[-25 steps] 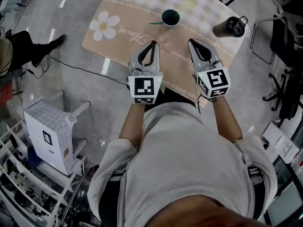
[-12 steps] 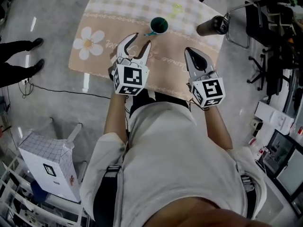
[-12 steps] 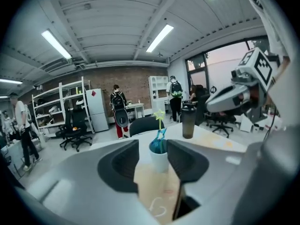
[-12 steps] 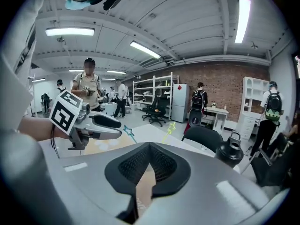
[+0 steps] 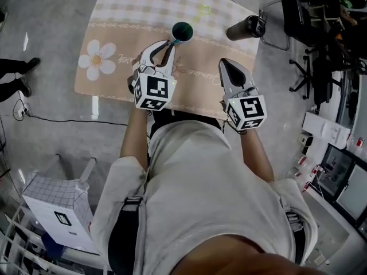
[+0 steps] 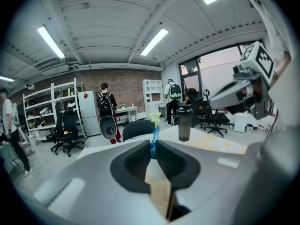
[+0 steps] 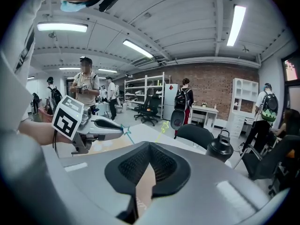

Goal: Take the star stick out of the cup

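Gripping the star stick [image 6: 153, 136] between its jaw tips, the left gripper [image 5: 166, 44] reaches over the table [image 5: 114, 22] to the near-left rim of the green cup [image 5: 182, 32], which stands about midway between the table's left and right edges. Its jaws have just been closing, and in the left gripper view they are drawn in on the thin blue stem, which rises out of the narrow slot between the tips. Seen from the right gripper view, the stick's blue star-shaped end sits right at the left gripper's tips. The stem slants down from there until the right gripper's own body hides it, so whether its lower end is in the cup cannot be told. A yellow-green star [image 6: 154, 115] shows farther off over the table, in line with the blue stem. The right gripper [image 5: 226, 66] hangs over the table's near edge toward the right, well apart from the cup, its jaws pressed together with nothing between them. A dark bottle [image 5: 243, 27] stands upright at the table's right edge, beyond the right gripper
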Available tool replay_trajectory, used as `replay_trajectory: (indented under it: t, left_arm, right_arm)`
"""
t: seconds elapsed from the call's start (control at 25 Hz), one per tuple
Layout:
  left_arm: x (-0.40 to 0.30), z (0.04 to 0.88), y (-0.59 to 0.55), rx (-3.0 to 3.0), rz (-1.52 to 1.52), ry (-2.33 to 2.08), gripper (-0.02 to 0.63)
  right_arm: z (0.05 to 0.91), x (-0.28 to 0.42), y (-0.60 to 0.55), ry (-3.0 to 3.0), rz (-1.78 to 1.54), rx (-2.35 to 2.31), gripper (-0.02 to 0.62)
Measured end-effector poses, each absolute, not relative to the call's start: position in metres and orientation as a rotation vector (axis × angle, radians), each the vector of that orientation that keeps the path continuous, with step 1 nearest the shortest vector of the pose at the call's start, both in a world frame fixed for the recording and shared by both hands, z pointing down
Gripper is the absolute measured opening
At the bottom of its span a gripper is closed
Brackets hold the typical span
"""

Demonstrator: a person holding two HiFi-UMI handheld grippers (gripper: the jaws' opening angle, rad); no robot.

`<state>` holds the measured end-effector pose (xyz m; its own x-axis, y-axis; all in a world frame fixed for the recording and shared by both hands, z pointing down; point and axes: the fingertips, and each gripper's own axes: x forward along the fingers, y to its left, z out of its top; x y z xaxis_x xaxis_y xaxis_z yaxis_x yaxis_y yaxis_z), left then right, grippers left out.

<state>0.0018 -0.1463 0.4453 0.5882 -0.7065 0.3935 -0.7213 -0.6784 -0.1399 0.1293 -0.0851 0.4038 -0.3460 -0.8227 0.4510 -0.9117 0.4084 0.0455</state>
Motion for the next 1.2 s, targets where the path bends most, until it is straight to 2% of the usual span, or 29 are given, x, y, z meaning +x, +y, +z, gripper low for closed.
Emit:
replay_trajectory:
  t: [0.04,0.52,0.84,1.2]
  left_arm:
    - [0.001,0.443,-0.148,2.774,0.641,-1.254,0.02]
    - [-0.02,0.37,-0.146,2.684,0.049,-1.238,0.015]
    - [-0.034,0.302,-0.13,2.752,-0.135,-1.254,0.015]
    - [-0.087,0.305,-0.122,2.63,-0.16,-1.405,0.015]
  right_arm:
    - [0.403,0.129,-0.086,-2.267,0.297,1.486,0.0]
    - [0.395,0.123,-0.088,-2.294,0.277,1.48,0.0]
    - [0.391,0.106,-0.096,-2.337,0.252,1.428,0.0]
    - [0.398,0.066,-0.102,-2.399,0.252,1.299,0.0]
